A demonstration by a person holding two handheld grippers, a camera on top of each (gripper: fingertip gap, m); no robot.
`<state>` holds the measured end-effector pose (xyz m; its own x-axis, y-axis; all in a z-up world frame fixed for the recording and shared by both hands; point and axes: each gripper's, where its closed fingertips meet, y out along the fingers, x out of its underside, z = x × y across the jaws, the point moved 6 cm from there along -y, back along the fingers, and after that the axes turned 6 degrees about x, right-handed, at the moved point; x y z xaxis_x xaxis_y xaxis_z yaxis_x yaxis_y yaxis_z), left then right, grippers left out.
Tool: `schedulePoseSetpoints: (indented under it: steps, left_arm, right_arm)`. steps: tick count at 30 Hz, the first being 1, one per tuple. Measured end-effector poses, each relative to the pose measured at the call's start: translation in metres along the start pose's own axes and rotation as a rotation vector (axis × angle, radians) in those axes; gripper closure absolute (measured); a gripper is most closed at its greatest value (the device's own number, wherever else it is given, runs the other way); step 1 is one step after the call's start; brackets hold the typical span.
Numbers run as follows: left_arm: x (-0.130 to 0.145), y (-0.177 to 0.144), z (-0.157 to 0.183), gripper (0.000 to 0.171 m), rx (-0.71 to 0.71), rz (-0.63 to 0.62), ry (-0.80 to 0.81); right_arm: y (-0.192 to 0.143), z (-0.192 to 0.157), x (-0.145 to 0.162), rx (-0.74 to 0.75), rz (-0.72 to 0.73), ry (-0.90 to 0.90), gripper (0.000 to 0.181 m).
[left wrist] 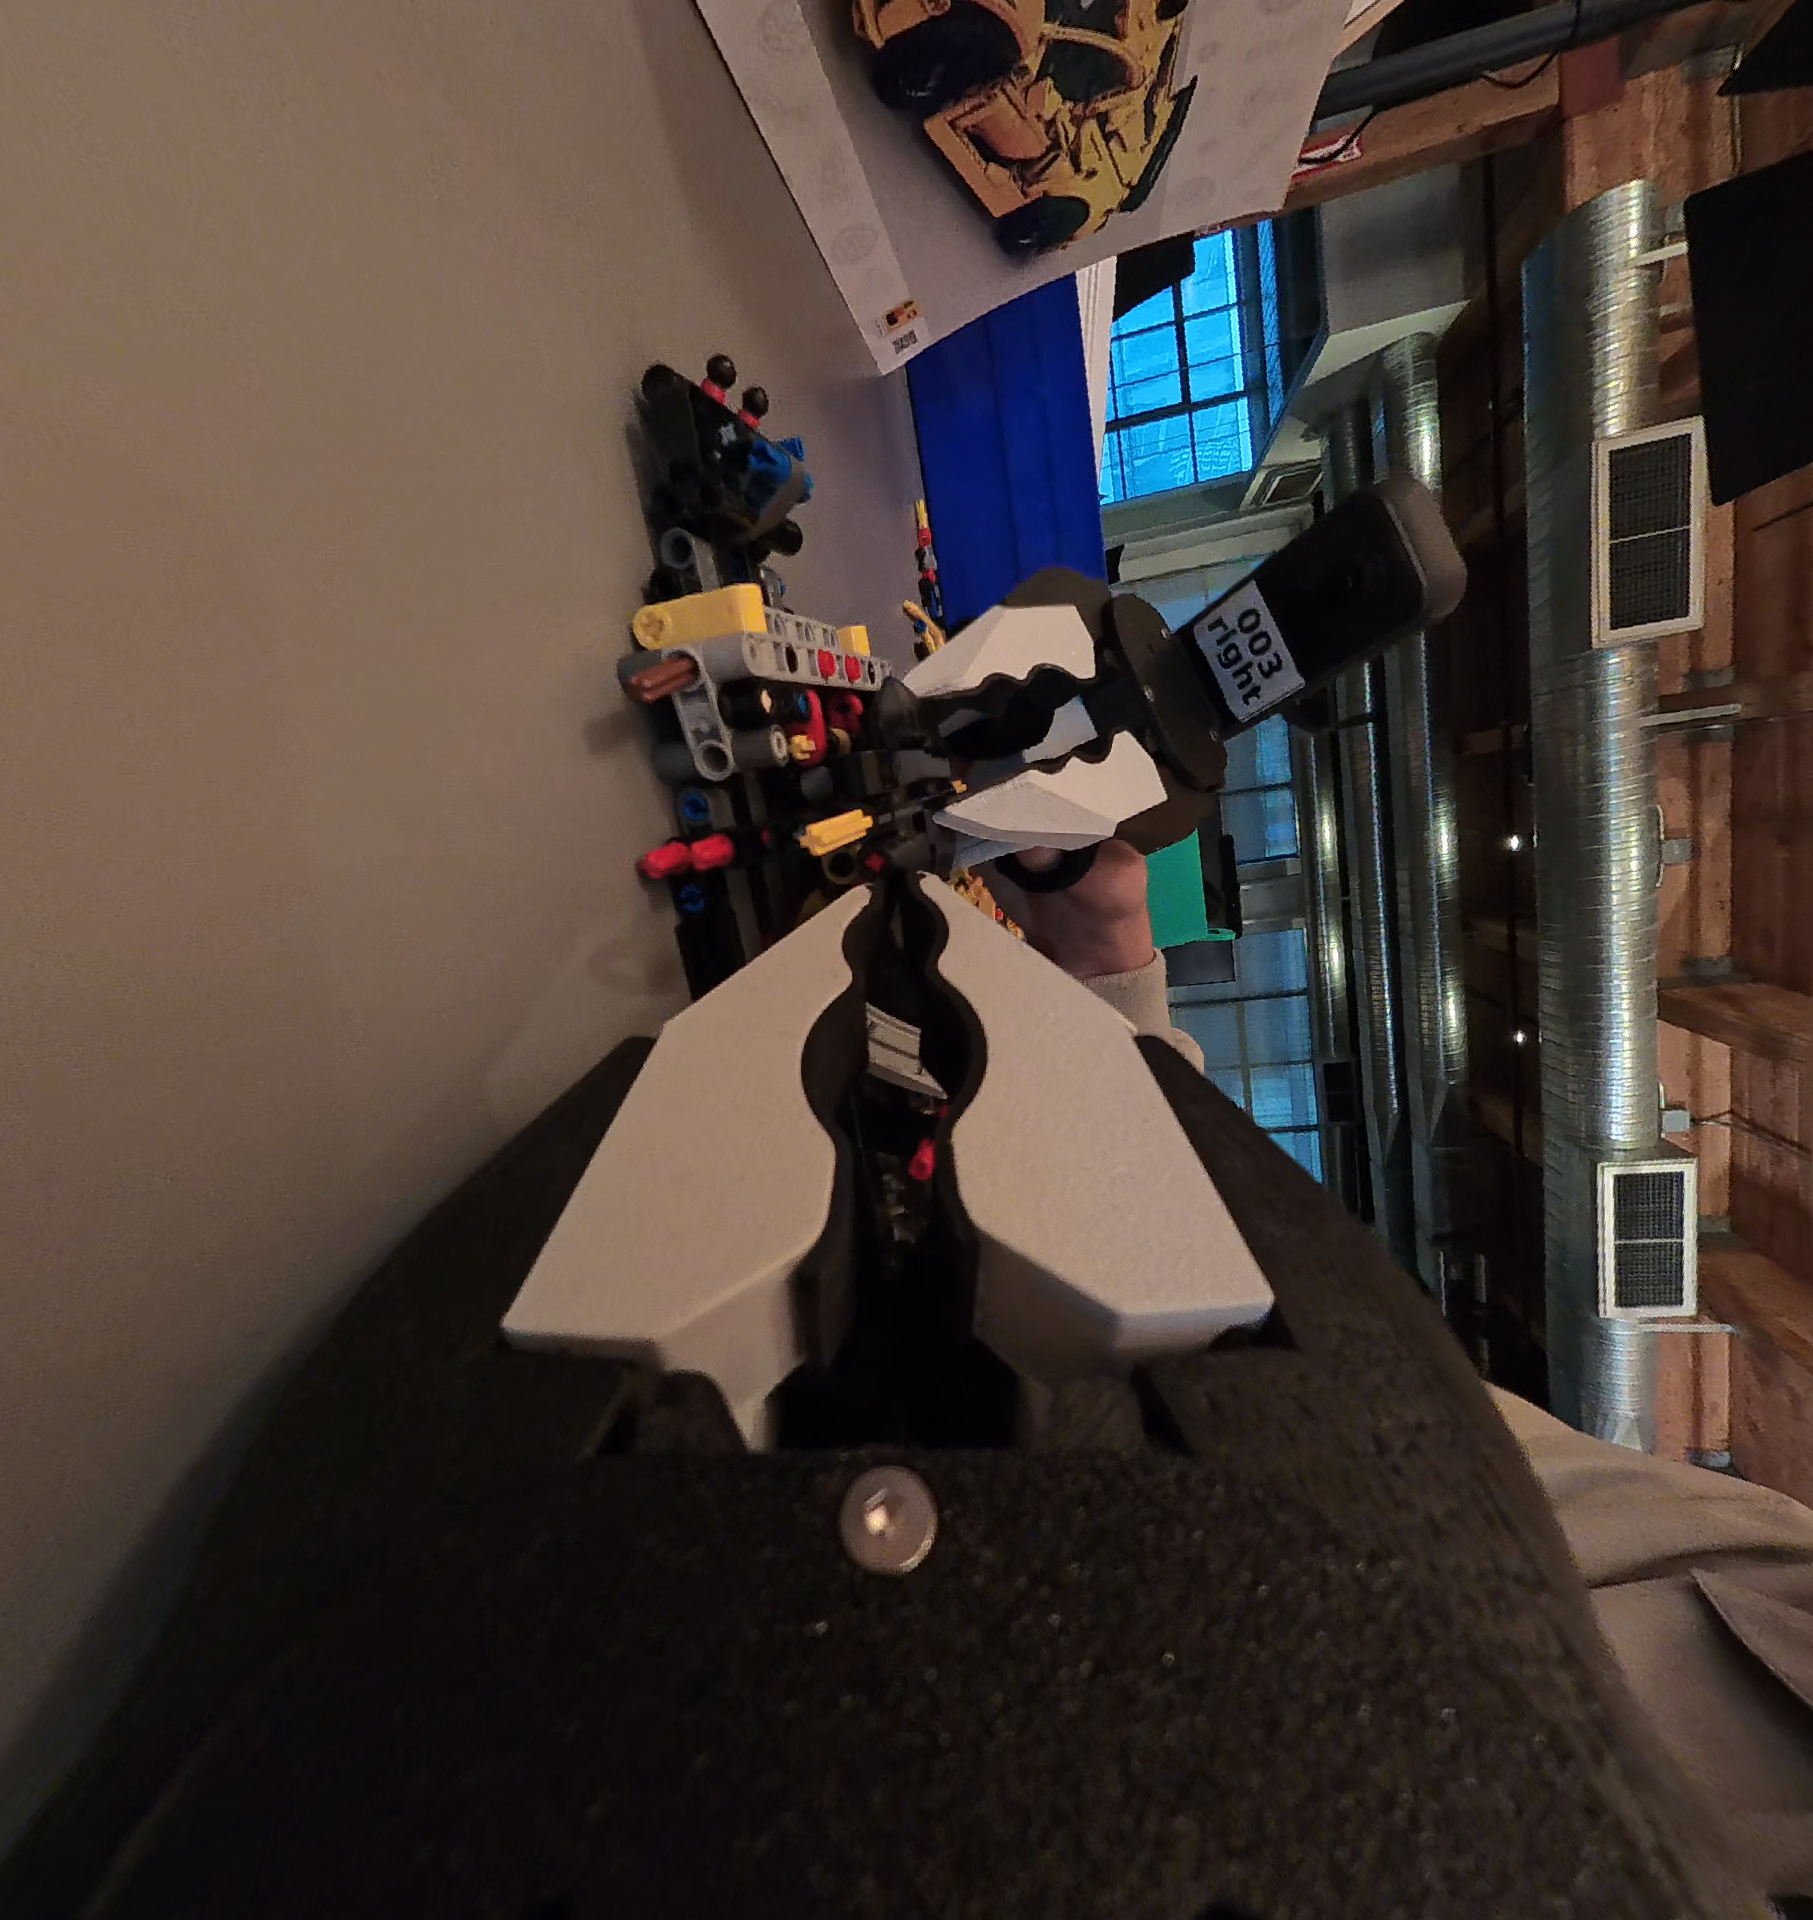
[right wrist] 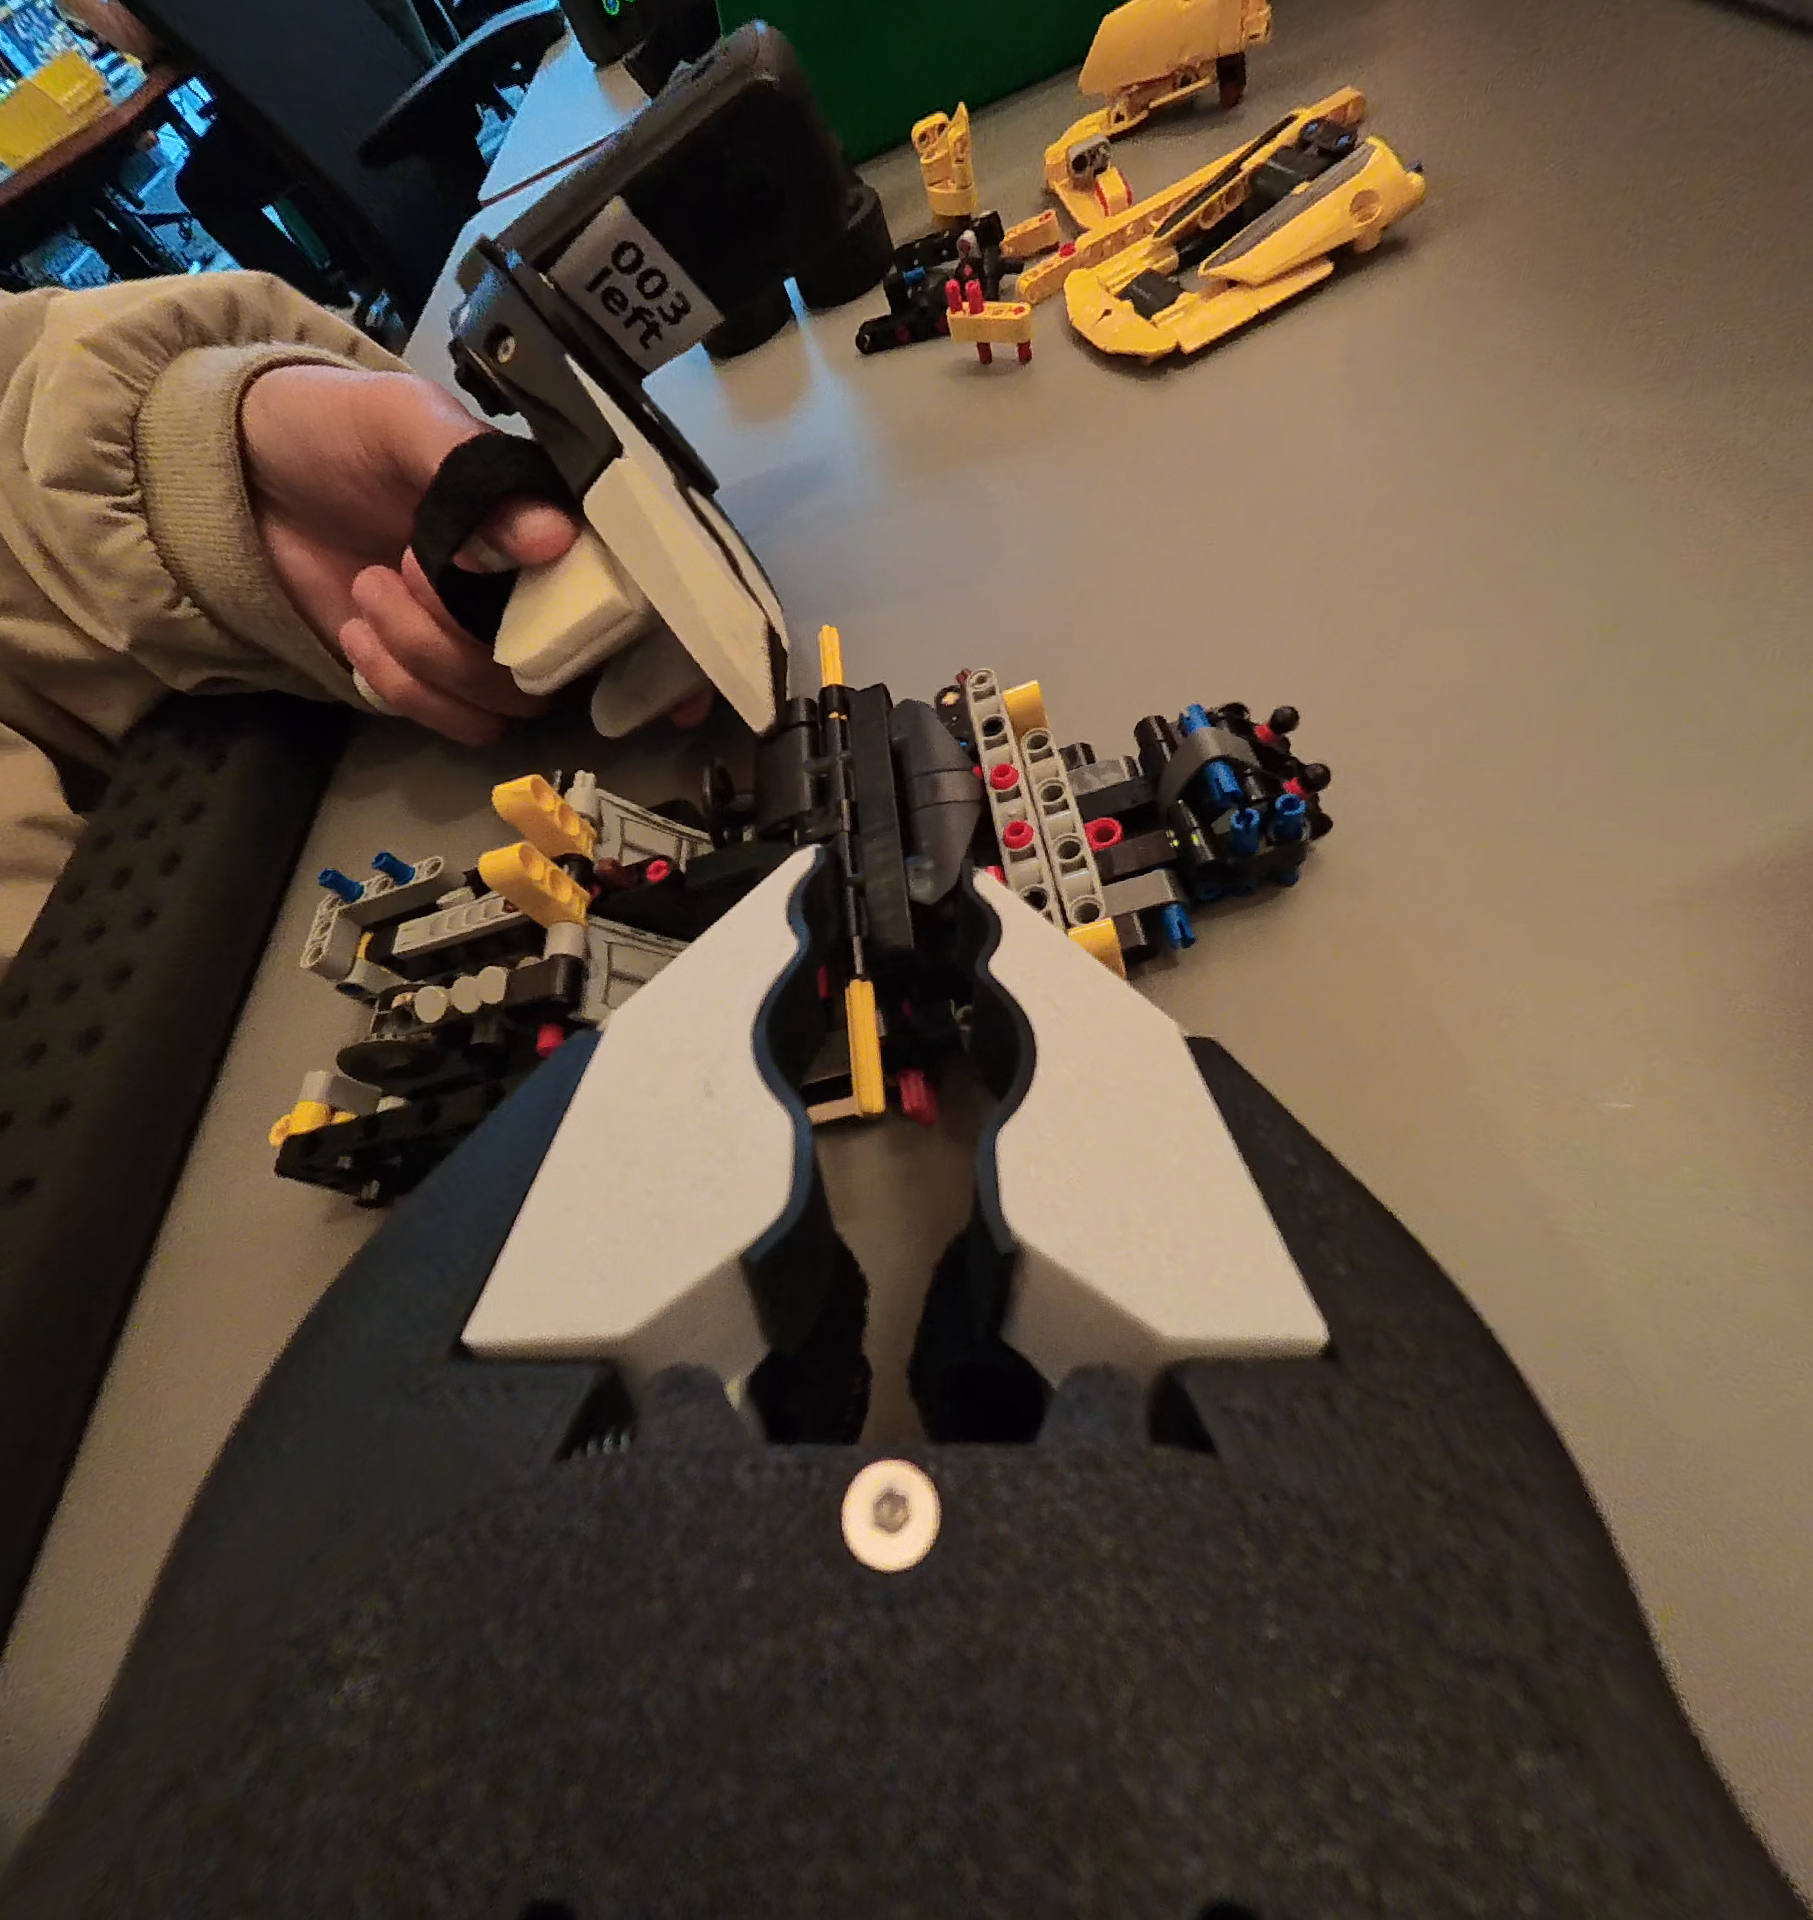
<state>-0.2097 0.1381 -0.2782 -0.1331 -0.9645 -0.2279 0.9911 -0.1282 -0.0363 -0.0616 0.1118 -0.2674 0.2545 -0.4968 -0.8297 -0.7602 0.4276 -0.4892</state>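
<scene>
A brick-built chassis (right wrist: 1047, 821) of black, grey, yellow, red and blue pieces lies on the grey table (right wrist: 1401, 644). My right gripper (right wrist: 897, 873) is shut on a black beam section at the chassis's middle, where a yellow axle (right wrist: 862, 1029) runs between the fingers. My left gripper (right wrist: 767, 712) comes in from the left and its tips pinch the black end of the same section. In the left wrist view the left gripper (left wrist: 897, 899) is shut on that black part, with the right gripper (left wrist: 933, 753) just beyond it against the chassis (left wrist: 767, 675).
Yellow body panels (right wrist: 1245, 229) and a small black, red and yellow sub-assembly (right wrist: 959, 301) lie at the far right. A green box (right wrist: 933, 62) stands behind them. A booklet picturing a yellow car (left wrist: 985, 156) lies beyond the chassis. A black perforated strip (right wrist: 102, 935) borders the table's left edge. My hands' fingertips stand some 5 centimeters from each other.
</scene>
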Motion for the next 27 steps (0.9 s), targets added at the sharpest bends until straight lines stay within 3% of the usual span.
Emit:
schedulePoseSetpoints:
  steps: [5, 8, 9, 13, 18, 21, 23, 25, 27]
  left_arm:
    - [-0.005, -0.006, 0.001, 0.171, -0.038, 0.031, 0.051]
    - [-0.032, -0.039, -0.006, 0.171, -0.125, 0.243, 0.089]
    - [-0.035, -0.043, -0.004, 0.171, -0.121, 0.248, 0.11]
    - [-0.02, -0.023, 0.005, 0.171, -0.062, 0.091, 0.167]
    - [-0.023, -0.028, 0.009, 0.171, -0.047, 0.059, 0.208]
    - [-0.024, -0.027, 0.029, 0.171, 0.099, 0.049, 0.255]
    - [-0.016, -0.021, 0.052, 0.171, 0.228, -0.045, 0.363]
    - [-0.007, -0.014, 0.065, 0.171, 0.212, -0.096, 0.584]
    - [-0.001, -0.008, 0.074, 0.171, 0.139, -0.087, 0.852]
  right_arm:
    - [0.0, -0.002, 0.001, -0.054, -0.004, 0.043, 0.163]
    - [-0.008, 0.001, 0.005, -0.054, -0.002, 0.074, 0.168]
    - [-0.008, 0.001, 0.005, -0.05, 0.002, 0.071, 0.168]
    - [-0.003, 0.0, -0.002, -0.031, -0.003, 0.043, 0.161]
    - [-0.041, -0.011, -0.013, 0.175, 0.011, -0.091, 0.154]
    - [-0.042, -0.022, -0.006, 0.279, -0.025, -0.129, 0.157]
    - [-0.045, -0.034, -0.024, 0.246, 0.086, -0.134, 0.157]
    - [-0.05, -0.047, -0.049, 0.106, 0.303, -0.058, 0.157]
    - [-0.045, -0.056, -0.059, -0.076, 0.403, 0.063, 0.154]
